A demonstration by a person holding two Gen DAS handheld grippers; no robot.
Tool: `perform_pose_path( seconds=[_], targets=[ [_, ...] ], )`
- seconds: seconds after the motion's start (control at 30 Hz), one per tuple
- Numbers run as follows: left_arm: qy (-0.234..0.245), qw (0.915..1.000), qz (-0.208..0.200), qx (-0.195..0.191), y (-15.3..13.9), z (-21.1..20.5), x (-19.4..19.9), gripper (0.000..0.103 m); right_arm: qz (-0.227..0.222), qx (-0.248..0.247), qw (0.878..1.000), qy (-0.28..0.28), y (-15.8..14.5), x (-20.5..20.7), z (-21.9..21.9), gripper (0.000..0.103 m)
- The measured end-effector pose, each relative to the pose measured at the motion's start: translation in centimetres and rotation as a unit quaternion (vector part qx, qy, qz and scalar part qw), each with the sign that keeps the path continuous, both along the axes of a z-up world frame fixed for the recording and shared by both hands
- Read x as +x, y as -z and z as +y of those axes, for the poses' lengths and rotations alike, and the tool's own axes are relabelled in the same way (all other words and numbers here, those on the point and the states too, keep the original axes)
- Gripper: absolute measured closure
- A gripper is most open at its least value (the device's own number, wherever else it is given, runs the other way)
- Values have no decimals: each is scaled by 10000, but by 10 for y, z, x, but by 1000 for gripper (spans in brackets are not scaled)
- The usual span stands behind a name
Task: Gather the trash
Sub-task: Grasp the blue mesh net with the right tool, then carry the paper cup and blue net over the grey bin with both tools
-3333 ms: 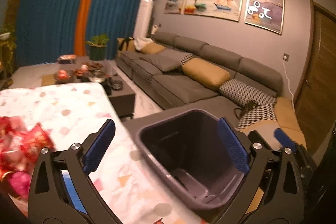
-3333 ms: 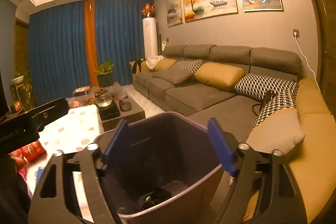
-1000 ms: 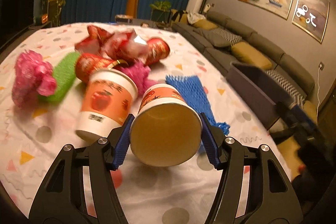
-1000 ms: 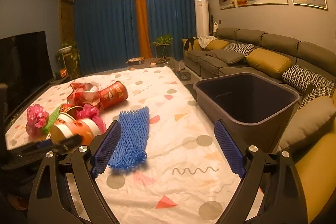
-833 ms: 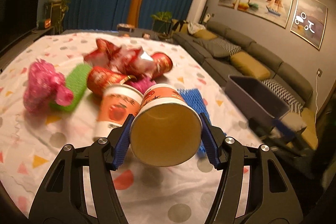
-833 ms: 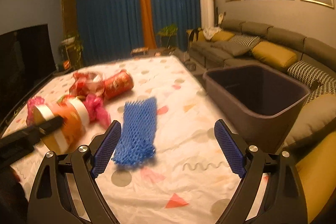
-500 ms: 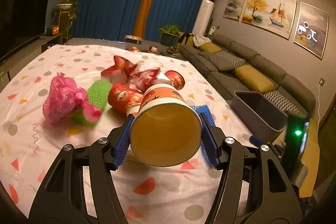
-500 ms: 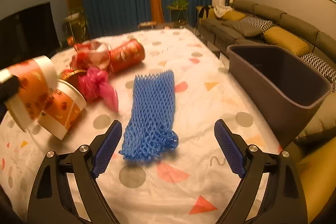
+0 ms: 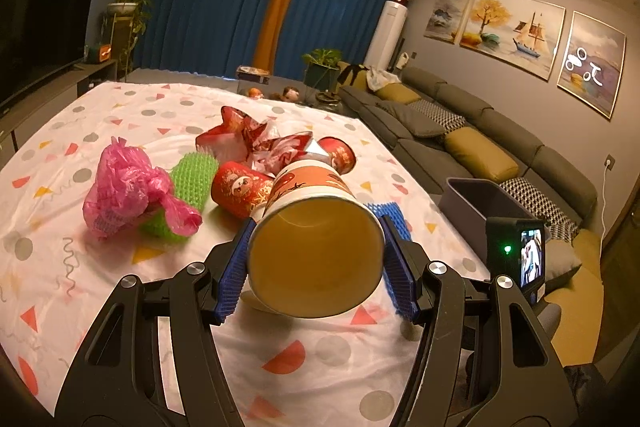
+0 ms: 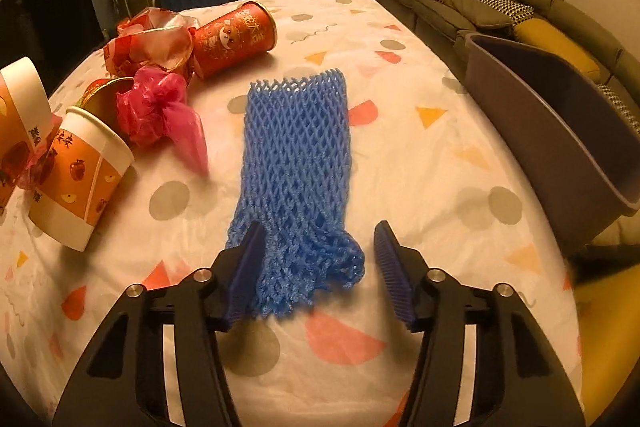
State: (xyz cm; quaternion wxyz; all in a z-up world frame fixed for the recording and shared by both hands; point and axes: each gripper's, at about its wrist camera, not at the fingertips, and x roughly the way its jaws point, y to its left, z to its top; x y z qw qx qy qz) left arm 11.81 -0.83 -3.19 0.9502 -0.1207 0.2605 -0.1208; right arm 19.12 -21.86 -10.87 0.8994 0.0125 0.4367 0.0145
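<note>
My left gripper (image 9: 316,267) is shut on an orange-and-white paper cup (image 9: 312,195), held off the table with its mouth toward the camera. The same cup (image 10: 16,115) shows at the left edge of the right wrist view. A blue foam net (image 10: 296,147) lies flat on the white patterned tablecloth (image 10: 420,163). My right gripper (image 10: 320,247) is low over the net's near end, its jaws closing. The left pad is at the net's edge and the right pad stands apart from it. A dark grey bin (image 10: 560,131) stands past the table's right edge.
More trash lies left of the net: a second paper cup (image 10: 80,183) on its side, a pink plastic bag (image 10: 160,107), a red can (image 10: 236,39) and a red wrapper (image 10: 148,43). A green foam net (image 9: 192,183) lies beside another pink bag (image 9: 128,187). A grey sofa (image 9: 480,147) runs behind the bin.
My right gripper has come down and forward onto the blue net's near end, and its jaws have narrowed. My left gripper has lifted slightly, still gripping the paper cup.
</note>
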Motion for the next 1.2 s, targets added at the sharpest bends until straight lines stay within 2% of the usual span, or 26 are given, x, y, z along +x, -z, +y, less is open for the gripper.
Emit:
perform_pose_path(
  seconds=[0.03,0.2,0.23,0.4,0.77,1.07,1.2],
  targets=[
    [4,10000,3,-1,0,0,1,43,-10,22,10000,-58,0,-1,1,57],
    [34,10000,1,31,-1,-3,-1,43,-34,76,9995,-293,0,-2,9,89],
    [38,10000,-1,36,-1,-3,-1,43,-45,79,9995,-312,-1,-2,11,91],
    [42,10000,-25,77,-3,-5,-2,43,-195,105,9994,-282,-7,-9,8,93],
    [238,9995,-113,177,-10,-25,-3,43,-951,311,9950,-53,-51,-36,-21,93],
    [641,9972,-282,243,-24,-66,5,43,-1543,431,9867,263,-84,-57,-62,93],
    [918,9947,-394,253,-34,-95,13,43,-1779,417,9819,504,-96,-70,-86,93]
  ],
)
